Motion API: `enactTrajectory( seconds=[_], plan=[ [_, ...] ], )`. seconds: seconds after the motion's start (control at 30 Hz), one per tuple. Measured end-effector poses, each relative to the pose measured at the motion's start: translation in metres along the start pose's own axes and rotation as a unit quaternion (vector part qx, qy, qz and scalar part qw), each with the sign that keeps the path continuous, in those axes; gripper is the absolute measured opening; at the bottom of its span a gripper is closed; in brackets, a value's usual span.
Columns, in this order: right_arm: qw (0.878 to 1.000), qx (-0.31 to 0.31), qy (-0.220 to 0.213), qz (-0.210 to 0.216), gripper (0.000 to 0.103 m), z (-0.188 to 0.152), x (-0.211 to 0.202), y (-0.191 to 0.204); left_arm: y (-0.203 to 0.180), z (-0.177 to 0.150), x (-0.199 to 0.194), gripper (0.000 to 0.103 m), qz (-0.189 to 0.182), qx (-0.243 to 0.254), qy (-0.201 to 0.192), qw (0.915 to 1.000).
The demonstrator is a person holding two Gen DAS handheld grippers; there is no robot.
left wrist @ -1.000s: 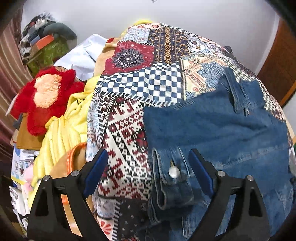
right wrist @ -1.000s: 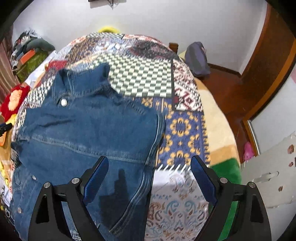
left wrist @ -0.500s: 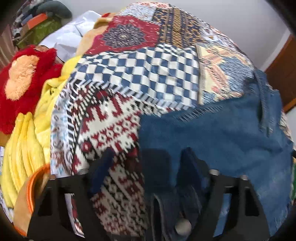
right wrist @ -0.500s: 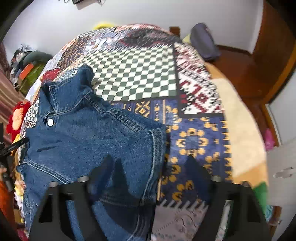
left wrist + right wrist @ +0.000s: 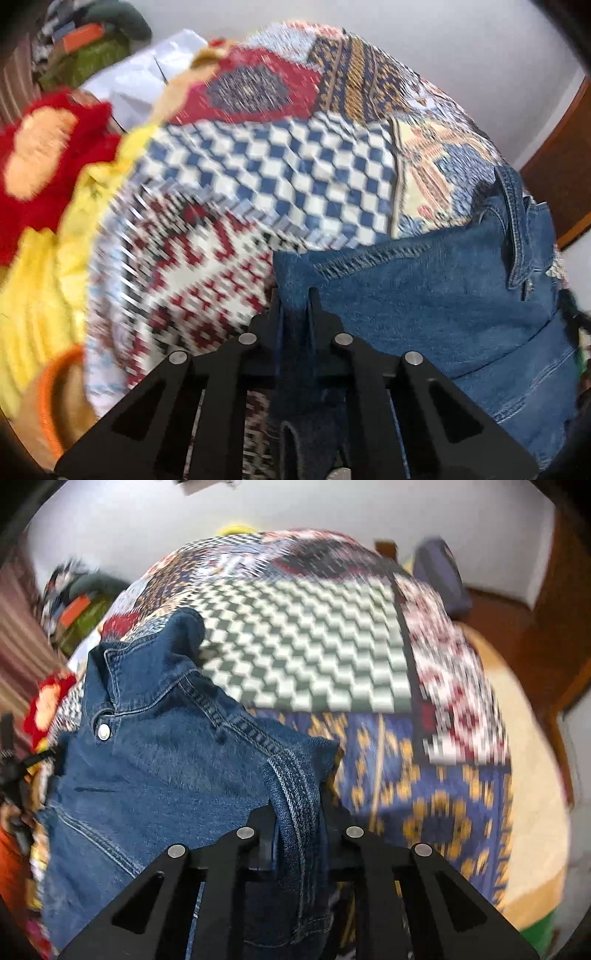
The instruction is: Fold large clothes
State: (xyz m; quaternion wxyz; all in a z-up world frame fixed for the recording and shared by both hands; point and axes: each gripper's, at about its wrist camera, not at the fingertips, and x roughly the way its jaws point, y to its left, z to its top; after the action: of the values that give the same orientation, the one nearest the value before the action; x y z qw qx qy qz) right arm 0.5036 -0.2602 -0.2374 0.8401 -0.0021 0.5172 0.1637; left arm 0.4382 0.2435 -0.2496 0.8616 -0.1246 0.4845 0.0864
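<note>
While the denim jacket (image 5: 424, 295) lies spread on the patchwork bedspread (image 5: 288, 177), ahead of and between both tools, the left tongs (image 5: 294, 301) are pinched on its left edge, with a red plush toy (image 5: 48, 162) well off to their left. The right tongs (image 5: 295, 805) clamp the thick seamed hem at the right edge. Denim looks heavy, fairly stiff and not slippery, so these seamed edges are sound holds; both tools tilt steeply downward.

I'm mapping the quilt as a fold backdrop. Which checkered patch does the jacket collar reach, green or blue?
The green-and-white checkered patch: the denim jacket's collar overlaps its near-left corner. The blue-and-white one lies by the jacket's other side, near the red plush toy.
</note>
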Motion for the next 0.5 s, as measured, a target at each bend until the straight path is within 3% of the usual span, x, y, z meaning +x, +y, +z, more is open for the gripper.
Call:
enactTrajectory(
  seconds=[0.1,0.3,0.5],
  plan=[
    [0.999,-0.033,-0.015,-0.018,0.012,0.027,0.003,0.018,0.003,0.007,-0.002,0.010,0.033,0.008,-0.010,0.9994],
    [0.996,-0.069,-0.045,-0.043,0.012,0.079,0.016,0.039,0.019,0.029,-0.005,0.010,0.059,0.008,-0.031,0.9977],
    [0.993,-0.093,-0.020,-0.072,0.013,0.078,0.061,0.035,0.016,0.031,0.016,0.013,0.074,0.023,-0.017,0.9969]
  ],
)
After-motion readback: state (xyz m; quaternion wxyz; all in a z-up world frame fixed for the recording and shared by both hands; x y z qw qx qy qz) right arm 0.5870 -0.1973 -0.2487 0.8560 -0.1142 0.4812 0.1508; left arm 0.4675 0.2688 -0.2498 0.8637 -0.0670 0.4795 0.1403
